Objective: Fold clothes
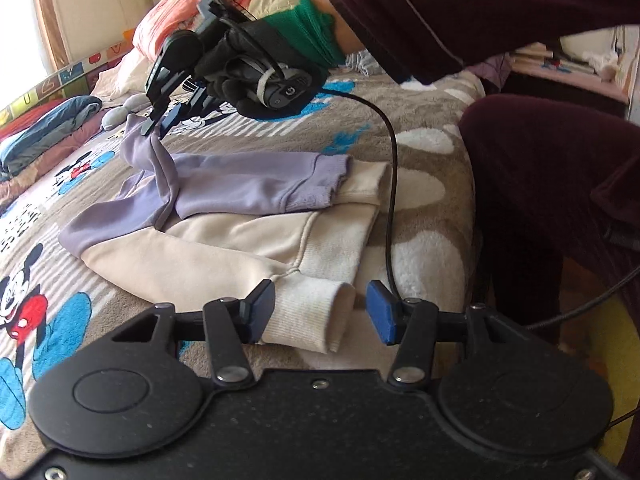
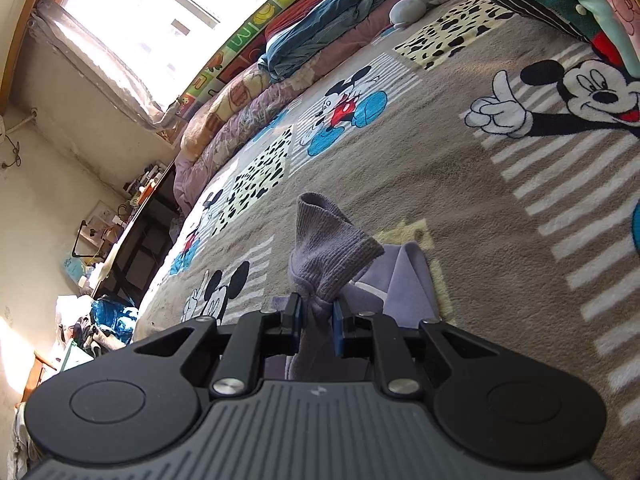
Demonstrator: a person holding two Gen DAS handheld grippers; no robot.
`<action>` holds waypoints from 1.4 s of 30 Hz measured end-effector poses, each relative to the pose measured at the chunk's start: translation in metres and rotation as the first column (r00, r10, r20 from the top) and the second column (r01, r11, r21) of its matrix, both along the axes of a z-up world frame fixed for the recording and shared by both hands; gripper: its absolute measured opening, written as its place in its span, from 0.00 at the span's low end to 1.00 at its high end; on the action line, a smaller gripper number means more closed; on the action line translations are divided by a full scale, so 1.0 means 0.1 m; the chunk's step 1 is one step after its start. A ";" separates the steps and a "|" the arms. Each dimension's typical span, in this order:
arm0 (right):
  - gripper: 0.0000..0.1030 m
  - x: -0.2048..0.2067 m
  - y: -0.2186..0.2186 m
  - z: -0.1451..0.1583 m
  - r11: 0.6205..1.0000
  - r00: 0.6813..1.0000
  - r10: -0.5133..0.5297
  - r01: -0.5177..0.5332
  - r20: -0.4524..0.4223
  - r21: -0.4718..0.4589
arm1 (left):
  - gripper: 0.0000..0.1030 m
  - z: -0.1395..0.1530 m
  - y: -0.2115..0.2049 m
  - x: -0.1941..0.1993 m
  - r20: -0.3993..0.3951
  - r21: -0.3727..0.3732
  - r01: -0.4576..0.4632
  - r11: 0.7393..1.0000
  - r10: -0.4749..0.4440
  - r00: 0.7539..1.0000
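Sweatshirt: cream and lilac, lying on the Mickey Mouse blanket, long axis running left to right.
Right gripper: I have it pinched narrow on the lilac sleeve cuff, lifted off the far left of the garment.
Left gripper: my jaws stand apart; the cream sleeve cuff lies between them, pads not pressing.
Key relation: cream cuff sits nearest my left tool, at the near edge.
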State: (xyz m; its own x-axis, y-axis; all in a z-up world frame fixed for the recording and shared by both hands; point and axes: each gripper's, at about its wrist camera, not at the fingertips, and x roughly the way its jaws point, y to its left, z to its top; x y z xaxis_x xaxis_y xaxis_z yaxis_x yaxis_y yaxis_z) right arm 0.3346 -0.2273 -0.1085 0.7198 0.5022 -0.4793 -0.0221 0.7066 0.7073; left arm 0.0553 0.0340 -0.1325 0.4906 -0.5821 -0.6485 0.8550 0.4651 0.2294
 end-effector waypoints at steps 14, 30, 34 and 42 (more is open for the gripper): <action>0.17 -0.23 -0.04 0.18 0.999 0.997 0.024 -0.027 0.077 0.041 | 0.02 -0.22 -0.26 0.21 -0.053 -0.014 -0.123 0.992 0.122 0.991; 0.17 -0.24 -0.22 0.13 0.997 0.991 -0.002 -0.009 0.133 0.083 | 0.14 0.06 0.36 0.52 -0.097 -0.230 -0.170 0.958 0.152 0.984; 0.17 -0.29 -0.24 0.15 0.998 0.984 0.004 -0.016 0.177 0.068 | 0.13 -0.25 -0.02 0.64 -0.071 -0.046 -0.182 0.982 0.179 0.981; 0.17 -0.47 -0.23 0.19 0.998 0.966 0.051 -0.058 0.253 0.018 | 0.14 0.03 0.21 1.02 -0.077 -0.230 -0.310 0.922 0.301 0.951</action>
State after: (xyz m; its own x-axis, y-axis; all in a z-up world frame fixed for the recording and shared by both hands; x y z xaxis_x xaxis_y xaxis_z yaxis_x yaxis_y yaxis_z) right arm 0.2875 -0.2508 -0.0900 0.7869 0.5535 -0.2727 -0.2400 0.6817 0.6912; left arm 0.1572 0.0548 -0.1295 0.6459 -0.5468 -0.5327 0.6688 0.7418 0.0496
